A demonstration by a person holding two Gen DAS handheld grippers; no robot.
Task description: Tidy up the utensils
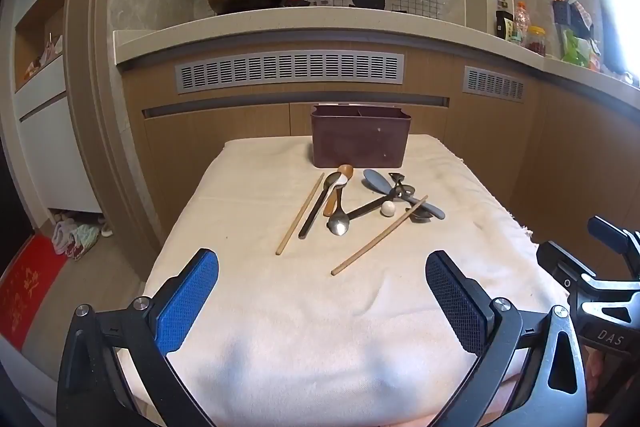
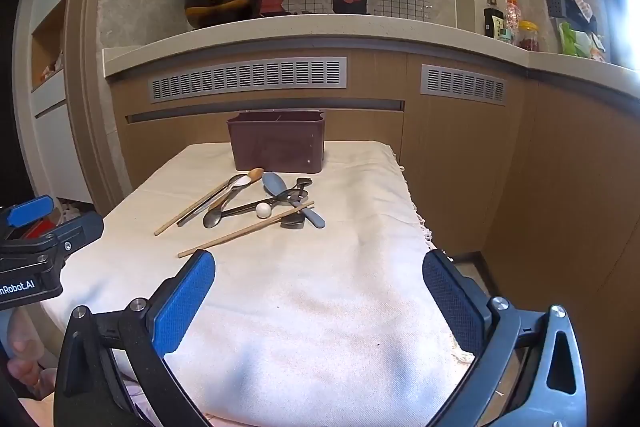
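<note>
Blue-padded fingers on both tools are spread as wide as they go and holding nothing, so this looks like square one: the left gripper (image 1: 322, 301) and the right gripper (image 2: 319, 301) hover over the near part of the cloth-covered table (image 1: 280, 327), well short of the pile. Everything to sort sits toward the far end: two loose wooden chopsticks, one on the left (image 1: 300, 214) and one angled across the right side (image 1: 379, 235), with a tangle between them of a metal spoon (image 1: 339, 225), a wooden spoon (image 1: 338, 189), a grey-blue spoon (image 1: 378, 181) and some dark pieces I can't quite make out. Just behind the heap stands the brown utensil box (image 1: 360, 137), empty as far as I can see. If it were me I'd start with the right-hand chopstick, since its near end lies free of the tangle: come down with the pads either side of the stick, pinch near the middle so it doesn't tip, then lift clear before moving to the box.
</note>
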